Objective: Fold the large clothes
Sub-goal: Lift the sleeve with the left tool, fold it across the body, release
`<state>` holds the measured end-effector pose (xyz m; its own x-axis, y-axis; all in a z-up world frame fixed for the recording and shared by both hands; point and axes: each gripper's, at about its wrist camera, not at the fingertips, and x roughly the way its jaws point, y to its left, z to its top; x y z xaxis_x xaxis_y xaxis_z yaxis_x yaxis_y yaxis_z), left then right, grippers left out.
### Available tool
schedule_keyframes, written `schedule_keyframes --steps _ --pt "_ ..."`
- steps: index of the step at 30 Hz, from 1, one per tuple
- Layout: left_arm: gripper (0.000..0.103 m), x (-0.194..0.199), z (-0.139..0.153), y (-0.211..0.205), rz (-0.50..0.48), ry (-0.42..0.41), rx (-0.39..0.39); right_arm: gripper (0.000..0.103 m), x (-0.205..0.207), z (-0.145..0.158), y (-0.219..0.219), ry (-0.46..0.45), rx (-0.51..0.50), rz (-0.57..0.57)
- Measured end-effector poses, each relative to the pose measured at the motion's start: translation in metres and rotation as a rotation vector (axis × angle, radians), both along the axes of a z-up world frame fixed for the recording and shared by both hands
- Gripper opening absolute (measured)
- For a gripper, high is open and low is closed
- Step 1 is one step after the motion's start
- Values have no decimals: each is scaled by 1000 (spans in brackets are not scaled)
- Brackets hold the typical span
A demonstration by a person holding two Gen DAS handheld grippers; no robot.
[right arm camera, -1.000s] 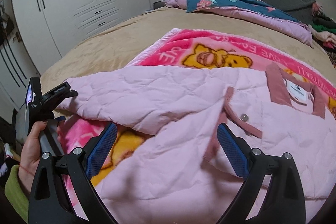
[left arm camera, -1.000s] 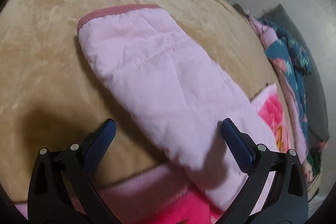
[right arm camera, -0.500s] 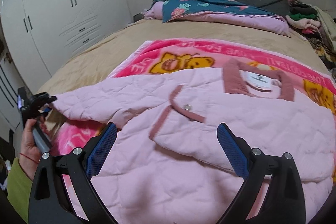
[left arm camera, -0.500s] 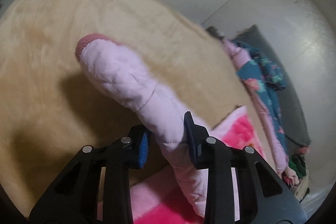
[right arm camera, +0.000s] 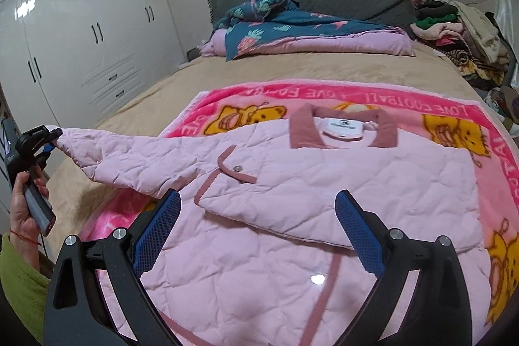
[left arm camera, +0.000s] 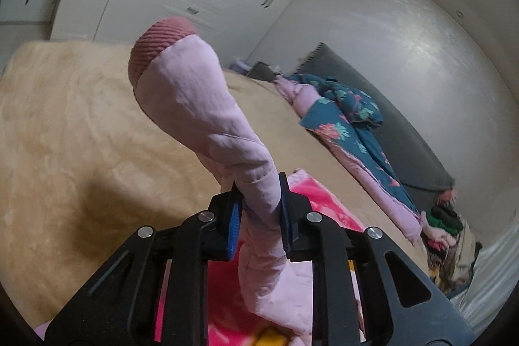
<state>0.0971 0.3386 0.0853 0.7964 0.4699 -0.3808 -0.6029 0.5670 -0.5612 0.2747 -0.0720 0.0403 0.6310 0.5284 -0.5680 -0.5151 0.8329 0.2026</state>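
Right wrist view, L to R: at the far left edge the left gripper (right arm camera: pixel 48 137) is pinching the sleeve (right arm camera: pixel 129 158) of the pink quilted jacket (right arm camera: pixel 324 184) near its cuff end, w/ the person's hand (right arm camera: pixel 24 203) gripping the handle below it. Sleeve is stretching as a long band from that pinch toward frame centre, where it is joining the jacket body lying flat on the pink cartoon blanket (right arm camera: pixel 454 125), collar toward the headboard. Long axis of the sleeve is running left-right across the frame, so the fold, I reckon, is going rightward over the chest. Right gripper (right arm camera: pixel 256 232) is hovering at lower centre, jaws spread wide, nothing between them, jacket front just beyond. Left wrist view: blue pads (left arm camera: pixel 233 226) are clamping the sleeve mid-frame, ribbed cuff (left arm camera: pixel 155 44) sticking up at upper left, tan bedspread (left arm camera: pixel 65 135) behind. Left is the nearer hand for the sleeve; right is nearer the body.
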Motion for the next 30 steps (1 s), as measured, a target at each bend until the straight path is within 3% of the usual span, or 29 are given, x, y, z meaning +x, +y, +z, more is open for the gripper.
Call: schedule_keyframes --steps 7,16,30 --pt "12 21 41 -41 -40 24 114 95 -8 10 -35 -15 36 -31" --pt "12 44 70 -98 -136 21 222 95 -17 15 -79 -19 58 -69" --pt "12 83 70 -185 -352 25 357 95 -25 0 -118 8 84 -112"
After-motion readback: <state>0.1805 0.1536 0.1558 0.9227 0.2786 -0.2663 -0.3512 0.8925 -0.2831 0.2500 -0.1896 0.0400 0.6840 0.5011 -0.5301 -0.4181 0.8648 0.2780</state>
